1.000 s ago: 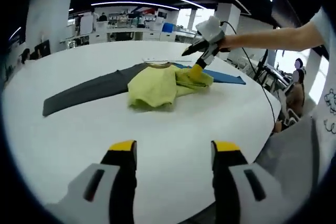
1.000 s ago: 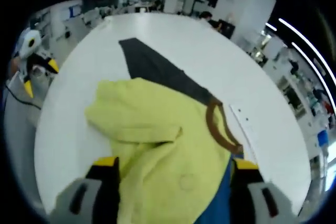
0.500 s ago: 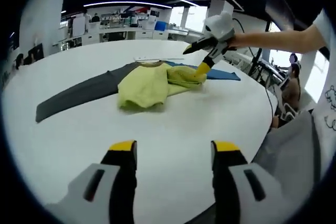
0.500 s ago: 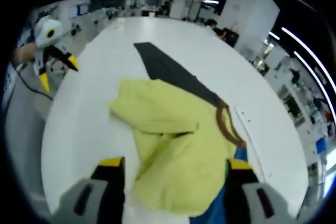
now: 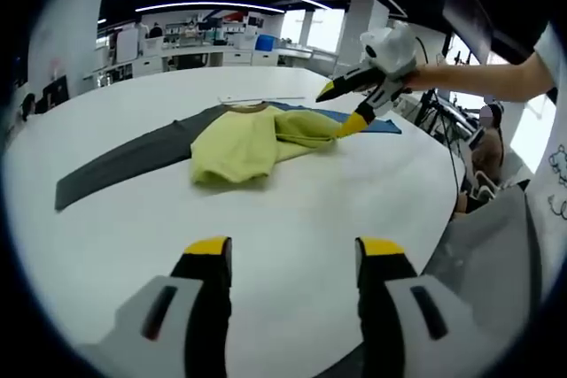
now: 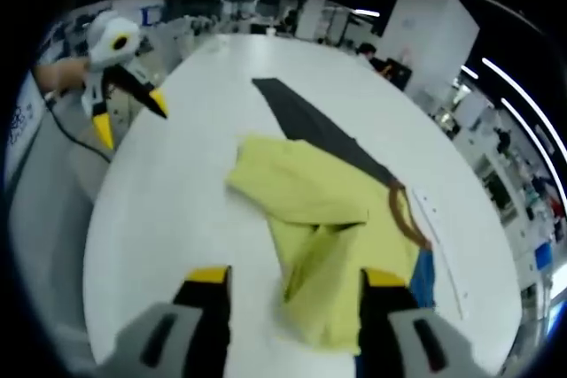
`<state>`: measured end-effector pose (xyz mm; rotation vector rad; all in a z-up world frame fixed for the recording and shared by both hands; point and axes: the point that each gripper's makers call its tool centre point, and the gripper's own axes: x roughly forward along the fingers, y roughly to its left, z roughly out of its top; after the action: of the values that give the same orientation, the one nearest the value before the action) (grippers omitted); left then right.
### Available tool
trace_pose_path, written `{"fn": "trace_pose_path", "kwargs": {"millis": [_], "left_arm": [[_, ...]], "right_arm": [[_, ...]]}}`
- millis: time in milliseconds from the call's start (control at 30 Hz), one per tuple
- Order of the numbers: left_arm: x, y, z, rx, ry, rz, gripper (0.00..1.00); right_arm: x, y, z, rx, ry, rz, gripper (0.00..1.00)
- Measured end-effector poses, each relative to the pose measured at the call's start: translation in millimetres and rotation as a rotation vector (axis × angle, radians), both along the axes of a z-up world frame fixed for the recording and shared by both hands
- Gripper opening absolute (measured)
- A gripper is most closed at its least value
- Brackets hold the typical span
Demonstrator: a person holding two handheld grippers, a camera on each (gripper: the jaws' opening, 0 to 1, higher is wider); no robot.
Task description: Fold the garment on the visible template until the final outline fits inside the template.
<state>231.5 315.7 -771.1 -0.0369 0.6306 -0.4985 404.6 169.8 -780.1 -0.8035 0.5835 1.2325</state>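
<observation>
Garment [image 5: 246, 141], a yellow-green top, lies bunched near the middle of the round white table [image 5: 266, 227] in the left gripper view, resting across a long dark grey strip [image 5: 124, 161] with a blue template [image 5: 368, 125] edge showing past it. The left gripper [image 5: 294, 258] hangs over bare table well short of the cloth, jaws spread wide and empty. The right gripper [image 5: 347, 105] enters from the right, jaws parted, its lower tip just beside the cloth's near edge; whether it touches the cloth cannot be told.

In the right gripper view the garment [image 6: 323, 219] lies partly folded, one flap doubled over the body, a brown neckband [image 6: 407, 217] at its far side and a sliver of the blue template [image 6: 423, 273] beneath. The right gripper [image 6: 286, 279] is open above the loose lower edge, holding nothing. The left gripper [image 6: 128, 108] shows at upper left, open, well apart from the cloth.

The fabric looks light, soft and limp, so it should drape and slide easily on the smooth top. Pinching a hem corner or the doubled edge seems the best hold; the middle would only bunch up.
</observation>
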Motion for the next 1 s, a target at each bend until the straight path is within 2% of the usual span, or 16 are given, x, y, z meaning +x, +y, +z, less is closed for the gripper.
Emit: {"fn": "trace_pose_path", "kwargs": {"millis": [200, 333, 467, 700, 833, 1000], "left_arm": [[-0.5, -2, -1.9, -0.002, 0.006, -0.009, 0.53], [-1.3, -3, -4.3, -0.004, 0.009, -0.013, 0.53], [-1.5, -4, -4.4, -0.005, 0.012, -0.015, 0.53], [0.0, -6, -5.8, -0.003, 0.013, -0.024, 0.53], [7.3, -9, -7.6, 0.002, 0.018, -0.035, 0.52], [27.7, -13, -8.1, 0.008, 0.017, -0.043, 0.47]], "right_arm": [[-11, -2, -8.8, -0.003, 0.007, 0.007, 0.46], [-18, 1, -8.0, 0.016, -0.003, 0.01, 0.37], [-20, 3, -16.2, 0.003, -0.006, 0.001, 0.31], [-10, -4, -36.8, -0.059, -0.033, -0.038, 0.22], [-3, -7, -43.4, -0.095, -0.058, -0.057, 0.17], [1, -9, -47.1, -0.108, -0.07, -0.069, 0.1]]}}
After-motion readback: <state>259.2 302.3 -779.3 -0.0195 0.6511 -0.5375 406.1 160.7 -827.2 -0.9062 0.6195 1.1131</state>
